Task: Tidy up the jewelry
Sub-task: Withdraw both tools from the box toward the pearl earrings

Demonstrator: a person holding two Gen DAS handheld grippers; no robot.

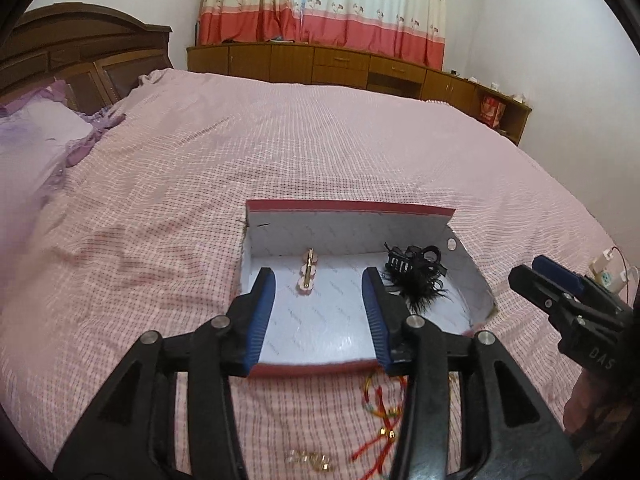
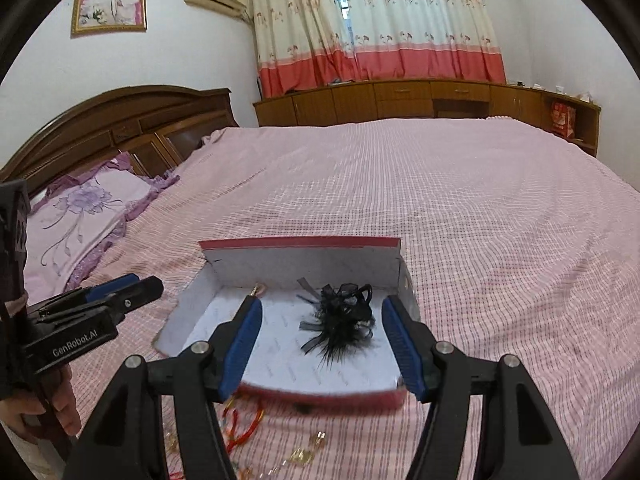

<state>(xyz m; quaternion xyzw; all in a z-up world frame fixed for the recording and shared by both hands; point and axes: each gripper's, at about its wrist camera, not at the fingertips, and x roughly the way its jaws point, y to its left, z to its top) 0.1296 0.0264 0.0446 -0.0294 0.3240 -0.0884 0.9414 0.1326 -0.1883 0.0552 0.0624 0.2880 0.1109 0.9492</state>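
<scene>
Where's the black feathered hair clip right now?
The black feathered hair clip lies inside the red-rimmed white cardboard box on the bed, toward its right side, with the pink-and-gold barrette to its left.

My left gripper's arm (image 1: 416,392) hides part of the red cord bracelet (image 1: 384,412), and the small gold pieces (image 1: 310,460) are too blurred to identify. In my right view the box's near wall (image 2: 320,398) is smeared, and a finger (image 2: 250,312) covers most of the pink hair clip (image 2: 259,289).
</scene>
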